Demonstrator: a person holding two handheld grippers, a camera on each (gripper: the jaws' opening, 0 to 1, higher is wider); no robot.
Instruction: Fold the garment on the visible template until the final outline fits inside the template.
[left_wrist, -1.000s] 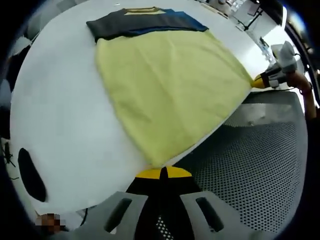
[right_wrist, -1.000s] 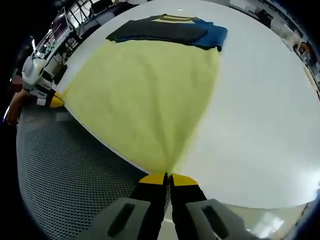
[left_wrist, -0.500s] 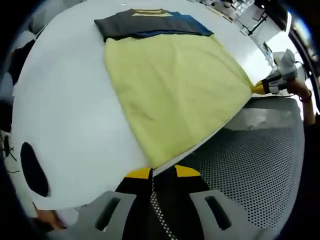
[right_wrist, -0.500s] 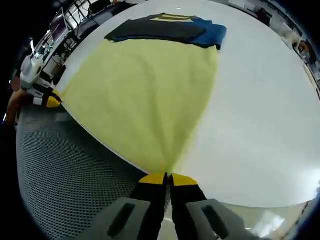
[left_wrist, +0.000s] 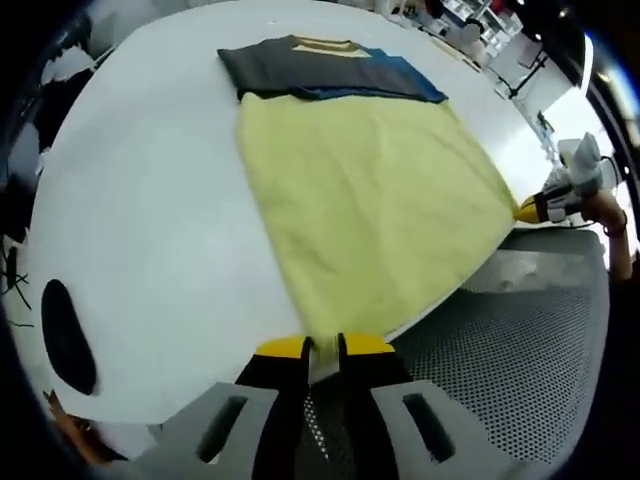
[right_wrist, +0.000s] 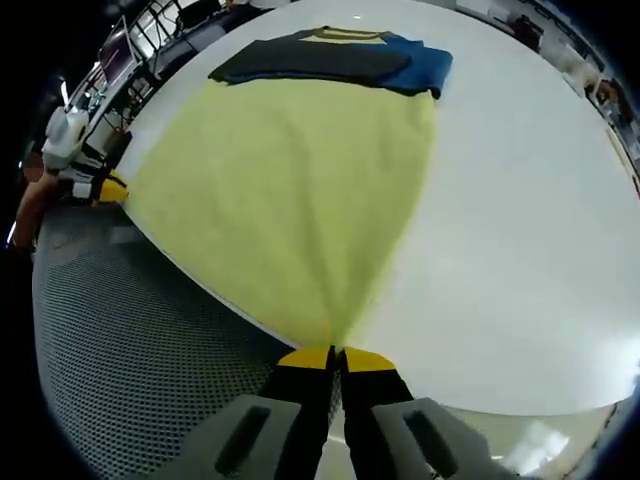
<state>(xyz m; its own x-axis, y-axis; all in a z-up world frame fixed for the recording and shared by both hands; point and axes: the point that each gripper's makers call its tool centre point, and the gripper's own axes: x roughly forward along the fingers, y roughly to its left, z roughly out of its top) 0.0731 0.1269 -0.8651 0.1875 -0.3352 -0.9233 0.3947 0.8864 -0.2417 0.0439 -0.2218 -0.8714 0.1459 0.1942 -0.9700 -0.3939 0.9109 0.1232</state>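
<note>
Since earlier, left gripper loosens, jaws slightly apart, corner seemingly between; right gripper pinches soft yellow cloth, flat on table.

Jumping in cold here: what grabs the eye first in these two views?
A big yellow cloth spread on the white table, one near corner pinched in the right gripper and the other at the left gripper. At the cloth's far end lies a folded dark grey and blue garment.
</note>
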